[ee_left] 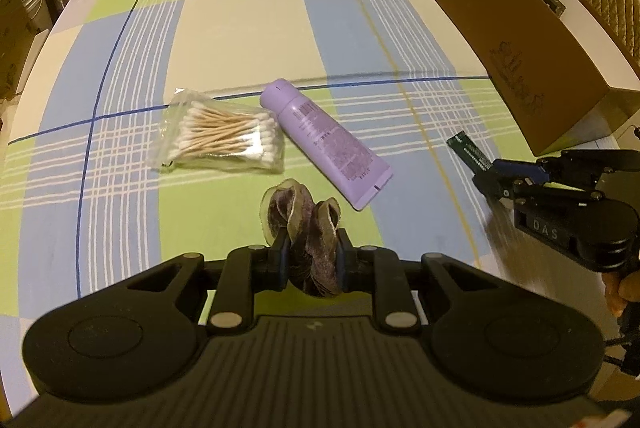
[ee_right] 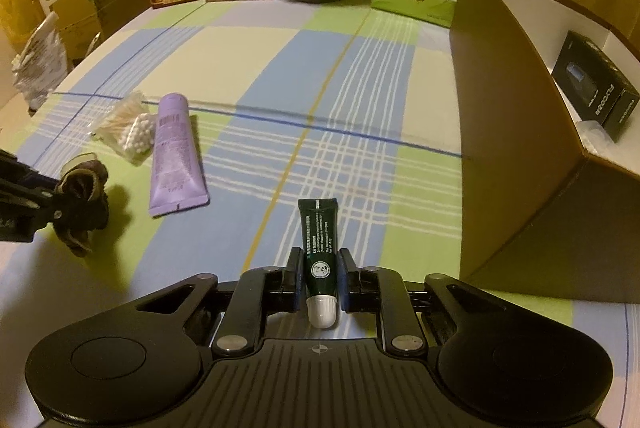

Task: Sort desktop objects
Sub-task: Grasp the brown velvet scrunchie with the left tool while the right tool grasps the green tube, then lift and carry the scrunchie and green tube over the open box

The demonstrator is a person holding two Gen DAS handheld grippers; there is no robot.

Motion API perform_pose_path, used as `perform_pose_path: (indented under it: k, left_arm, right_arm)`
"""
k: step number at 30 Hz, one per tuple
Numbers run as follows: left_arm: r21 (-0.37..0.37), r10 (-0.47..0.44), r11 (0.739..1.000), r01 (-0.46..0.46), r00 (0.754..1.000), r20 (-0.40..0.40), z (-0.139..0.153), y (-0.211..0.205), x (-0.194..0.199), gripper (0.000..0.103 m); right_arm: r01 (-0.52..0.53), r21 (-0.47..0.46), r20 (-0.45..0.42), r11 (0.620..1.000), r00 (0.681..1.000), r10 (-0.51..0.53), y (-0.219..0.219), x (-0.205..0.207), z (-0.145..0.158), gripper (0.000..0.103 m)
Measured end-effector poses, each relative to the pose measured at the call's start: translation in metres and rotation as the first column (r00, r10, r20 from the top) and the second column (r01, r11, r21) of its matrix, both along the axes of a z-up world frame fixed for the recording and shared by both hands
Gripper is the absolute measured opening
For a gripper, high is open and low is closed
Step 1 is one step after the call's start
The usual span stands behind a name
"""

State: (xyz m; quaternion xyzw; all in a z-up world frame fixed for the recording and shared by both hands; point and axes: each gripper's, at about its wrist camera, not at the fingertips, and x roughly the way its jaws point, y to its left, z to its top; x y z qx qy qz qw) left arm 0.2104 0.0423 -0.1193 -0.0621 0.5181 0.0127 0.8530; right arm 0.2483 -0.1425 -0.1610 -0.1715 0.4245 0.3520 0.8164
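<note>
Swab bag left of tube

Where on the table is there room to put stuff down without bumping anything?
The big free patch is the checked cloth between the purple tube, the brown box and the back row of packages. Another lies in front of the brown box, beside the green tube. It is crowded at the left, where the cotton swab bag lies against the purple tube.

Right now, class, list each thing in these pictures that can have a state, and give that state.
left gripper: shut on the hair scrunchie
right gripper: shut on the green tube, white cap on
purple tube: lying flat on the tablecloth
cotton swab bag: lying beside the purple tube
brown box: open
</note>
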Motion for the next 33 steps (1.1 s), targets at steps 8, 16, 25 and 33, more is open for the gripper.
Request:
perform_pose_path:
  k: [8,16,25,33]
  left_arm:
    - [-0.005,-0.016,1.000,0.016,1.000,0.004,0.003,-0.024,-0.005,0.017]
    - [-0.005,-0.043,0.999,0.044,0.999,0.017,0.008,-0.055,-0.007,0.017]
    - [-0.008,-0.071,0.997,0.071,0.997,0.028,0.017,-0.082,-0.009,0.017]
    - [-0.018,-0.107,0.994,0.108,0.992,0.065,0.035,-0.106,-0.009,0.017]
  right_arm:
    - [-0.025,-0.001,-0.070,1.000,0.997,0.025,-0.024,-0.012,0.005,0.014]
    - [-0.018,0.002,-0.104,1.000,0.994,0.018,-0.056,-0.017,0.011,0.014]
    - [-0.010,0.062,-0.152,0.998,0.988,0.019,-0.093,-0.021,0.023,0.013]
    - [-0.017,0.134,-0.134,0.991,0.990,0.035,-0.125,-0.019,0.053,0.013]
